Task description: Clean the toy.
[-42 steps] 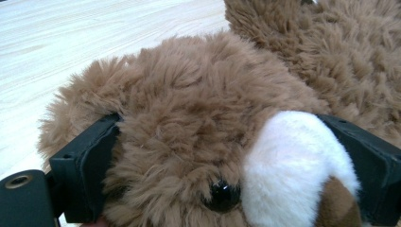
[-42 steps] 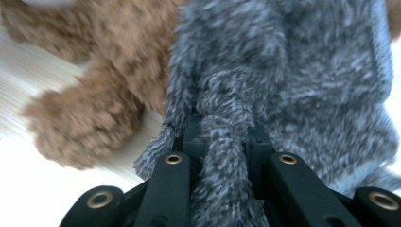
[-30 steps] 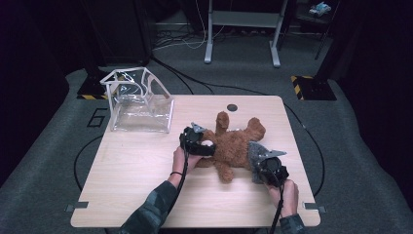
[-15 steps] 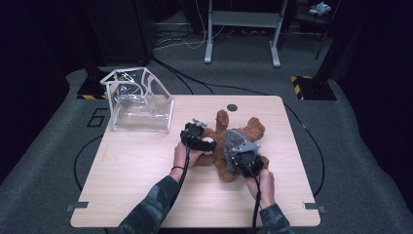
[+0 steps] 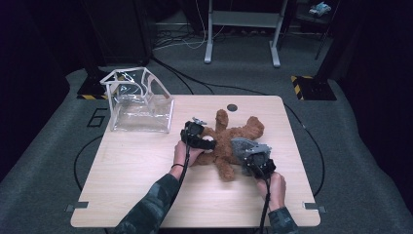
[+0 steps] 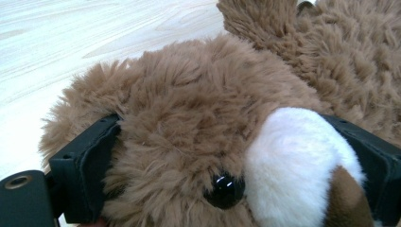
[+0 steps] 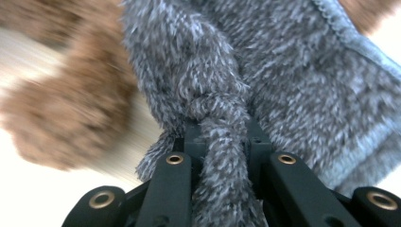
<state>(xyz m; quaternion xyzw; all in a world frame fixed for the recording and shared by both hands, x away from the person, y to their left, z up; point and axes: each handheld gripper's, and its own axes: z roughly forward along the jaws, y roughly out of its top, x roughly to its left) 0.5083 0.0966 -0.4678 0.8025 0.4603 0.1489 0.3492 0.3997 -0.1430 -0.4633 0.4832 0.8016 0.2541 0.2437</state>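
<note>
You have shaggy brown plush on the teddy bear [image 5: 234, 141], with a glossy black bead eye [image 6: 224, 189]. Beside the bear, the grey scarf [image 7: 283, 80] is fuzzy knit. Under the bear, the table [image 5: 146, 165] is pale, matt wood-grain.

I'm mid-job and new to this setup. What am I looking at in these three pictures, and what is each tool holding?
No robot here: a person holds a two-jaw tool in each hand. The high view looks down on the wooden table; the other two ride on the tools. On the table lie a brown teddy bear and a clear plastic bag. The left tool clamps the bear's head, one jaw at each side. The right tool is shut on a strip of a grey knitted cloth, at the bear's body.
</note>
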